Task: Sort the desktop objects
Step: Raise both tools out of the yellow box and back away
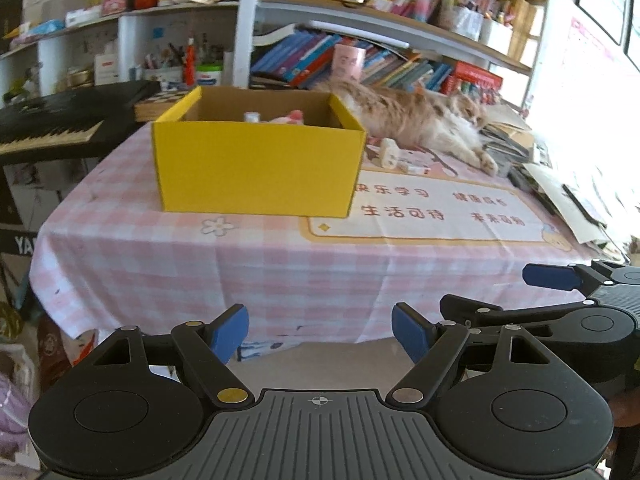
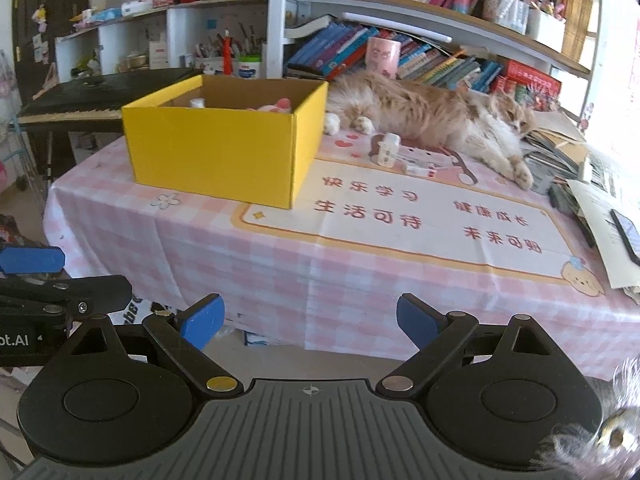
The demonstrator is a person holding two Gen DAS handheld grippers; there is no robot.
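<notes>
A yellow cardboard box (image 1: 256, 168) (image 2: 216, 152) stands open on the pink checked tablecloth, with a pink toy (image 1: 294, 117) (image 2: 276, 106) and a white-capped item (image 2: 197, 103) inside. Right of the box lie a small white bottle (image 2: 387, 150) (image 1: 389, 154) and a thin tube (image 2: 420, 169). My left gripper (image 1: 320, 334) hangs open and empty in front of the table's near edge. My right gripper (image 2: 308, 326) is also open and empty, off the table's front; it shows at the right of the left wrist view (image 1: 532, 292).
A long-haired orange and white cat (image 2: 432, 124) (image 1: 420, 120) lies stretched behind the bottle. Stacked books and papers (image 2: 580, 168) crowd the table's right side. A keyboard piano (image 1: 52, 128) stands to the left, shelves of books behind. A second furry animal (image 2: 600, 428) is at the lower right.
</notes>
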